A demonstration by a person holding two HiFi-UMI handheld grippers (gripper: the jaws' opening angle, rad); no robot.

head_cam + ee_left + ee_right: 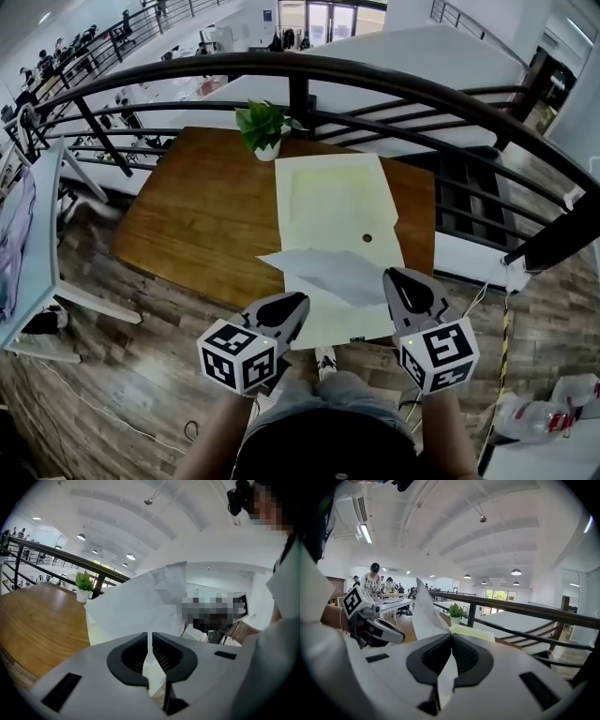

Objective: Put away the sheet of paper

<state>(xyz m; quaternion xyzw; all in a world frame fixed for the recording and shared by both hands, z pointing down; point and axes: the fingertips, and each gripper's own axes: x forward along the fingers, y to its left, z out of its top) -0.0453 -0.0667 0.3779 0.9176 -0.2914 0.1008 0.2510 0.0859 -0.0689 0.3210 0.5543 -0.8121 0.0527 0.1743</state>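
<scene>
Because so thin, expect the sheet of paper (328, 270) to handle as almost weightless, limp and quick to crease or tear. No stiffness to push against, so best taken by opposite edges and kept lightly taut.

Sits at lower centre of the head view, raised clear above the near end of a pale yellow document envelope (333, 197) that lies on the wooden table (197, 220). Wrinkled, and sagging between two grips.

At lower left, pinched along its left margin by the left gripper (298, 302), jaws closed down to the paper's thickness, with the white edge running up through the slit in the left gripper view. At lower right, clenched the same way by the right gripper (394, 281), with a strip of paper passing between the ribbed pads (466, 657) and trailing below. Nothing else touched by either tool.

Probably wise to avoid pulling the two grips hard apart, given the tear risk, and to watch for slip on such smooth stock.

Potted plant (264, 127) at the table's far edge, upper centre, well apart from the work.
</scene>
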